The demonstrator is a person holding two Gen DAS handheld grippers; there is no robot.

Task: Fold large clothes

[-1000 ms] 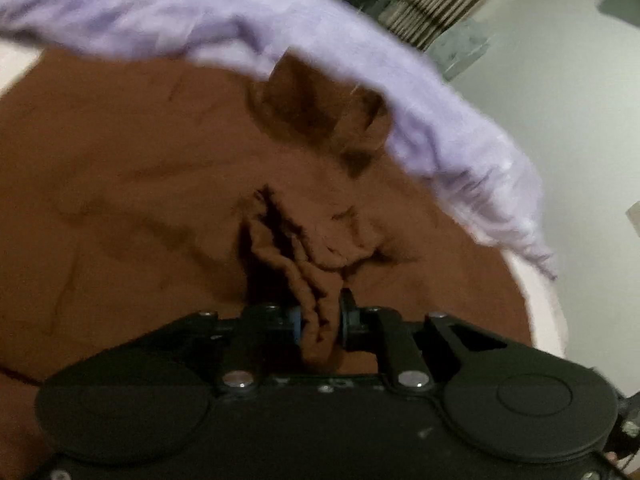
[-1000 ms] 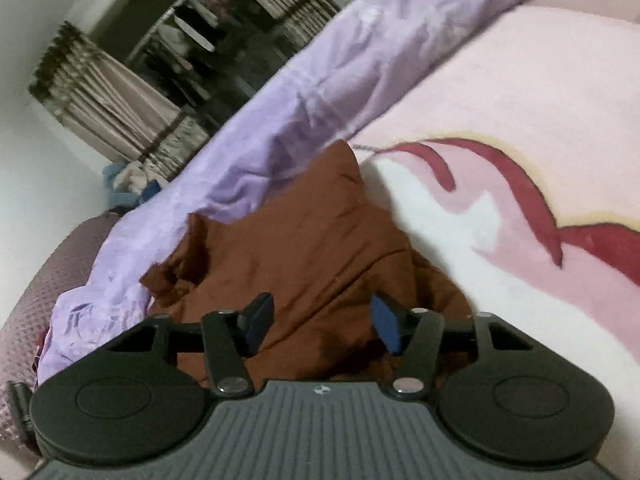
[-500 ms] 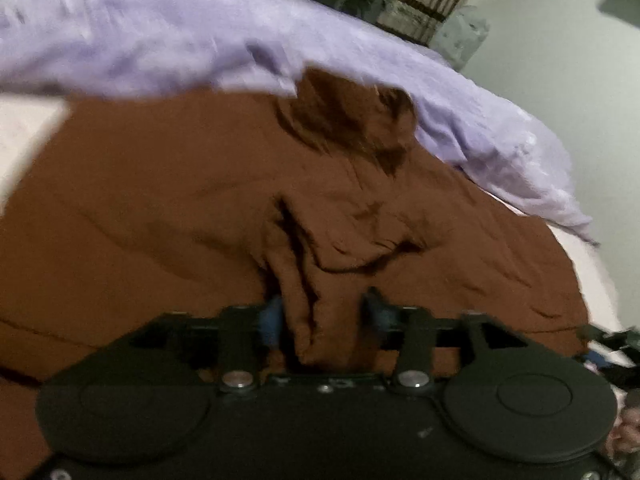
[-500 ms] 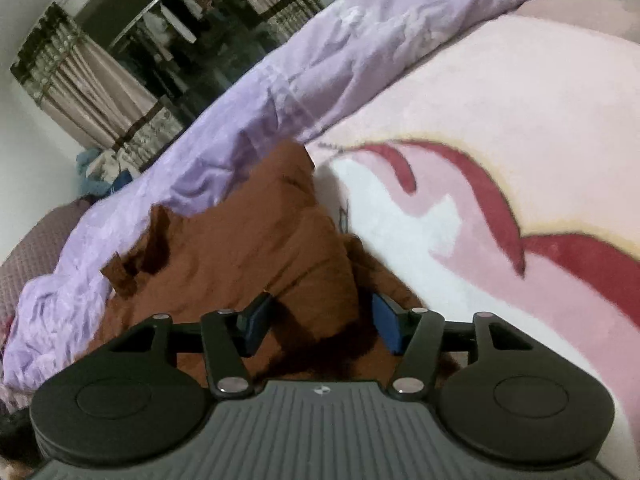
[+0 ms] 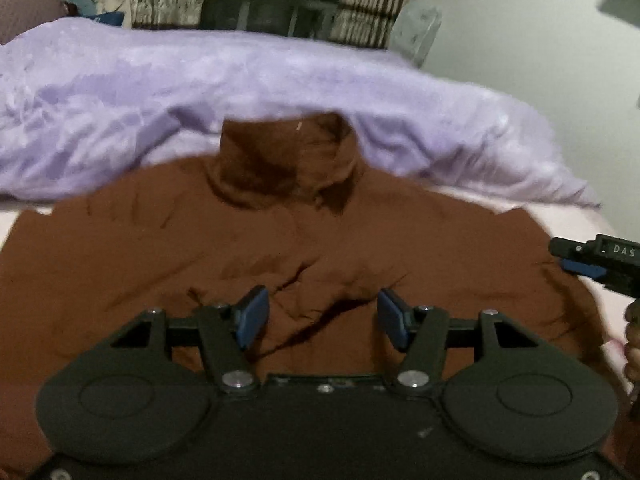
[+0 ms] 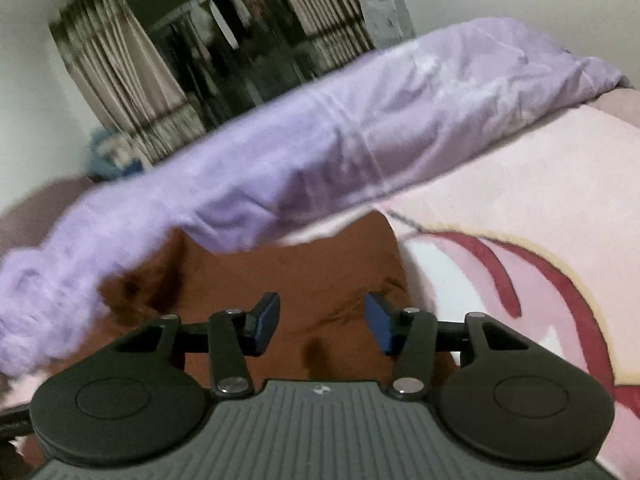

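A brown high-necked garment (image 5: 304, 240) lies spread on the bed, its collar (image 5: 288, 160) at the far side against the purple quilt. My left gripper (image 5: 320, 312) is open just above its creased middle, holding nothing. My right gripper (image 6: 320, 320) is open over the garment's right part (image 6: 320, 272), also empty. The right gripper's tip shows at the right edge of the left wrist view (image 5: 596, 260).
A rumpled purple quilt (image 5: 200, 92) runs along the far side of the bed (image 6: 360, 128). A pink blanket with a dark red pattern (image 6: 520, 240) covers the bed to the right. Striped curtains (image 6: 120, 80) and a dark wardrobe stand behind.
My left gripper has opened and let go of the bunched brown cloth, which now lies flatter. Both grippers have swung level, and the right one has moved over the garment.
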